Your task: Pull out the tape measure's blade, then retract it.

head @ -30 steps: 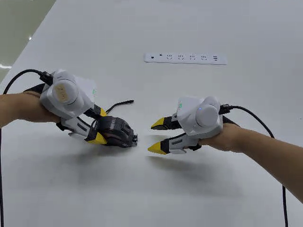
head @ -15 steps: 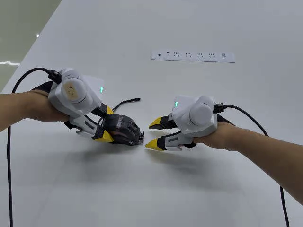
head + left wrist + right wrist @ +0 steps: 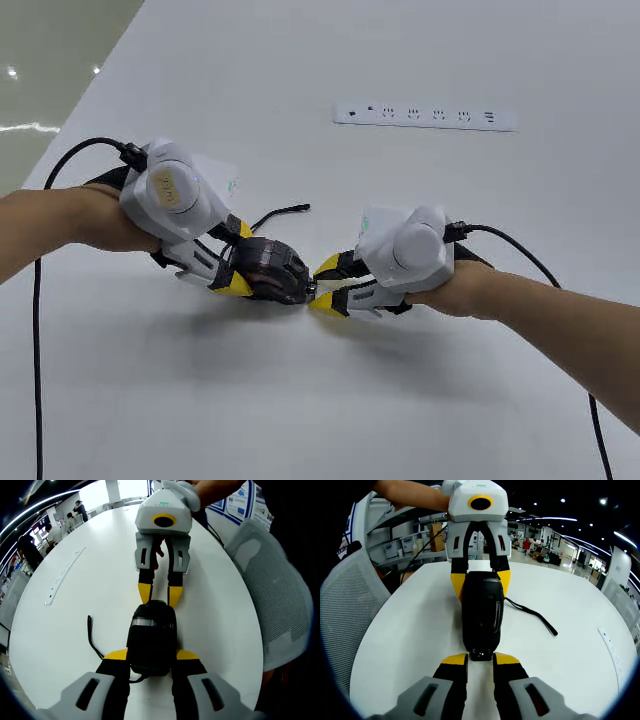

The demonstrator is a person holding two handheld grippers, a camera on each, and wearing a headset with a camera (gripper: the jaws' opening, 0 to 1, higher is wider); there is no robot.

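A black tape measure [image 3: 270, 270] lies on the white table [image 3: 320, 400], and my left gripper [image 3: 242, 258] is shut on its body from the left. Seen from the left gripper view, the case [image 3: 152, 640] sits between the yellow-tipped jaws, with its black wrist strap [image 3: 91, 635] trailing off to one side. My right gripper [image 3: 322, 285] faces it from the right, open but narrowed. Its yellow tips flank the blade's end hook [image 3: 481, 655] at the front of the case [image 3: 481, 610]. Whether the tips touch the hook is unclear.
A white power strip [image 3: 425, 115] lies at the far side of the table. Black cables [image 3: 40, 300] run from both grippers off the table. A grey mesh chair [image 3: 270, 595] stands at the table's edge. People stand in the background [image 3: 27, 550].
My right gripper has moved left until its tips reach the front of the tape measure, and its jaws have narrowed. The left gripper has shifted slightly right, holding the tape.
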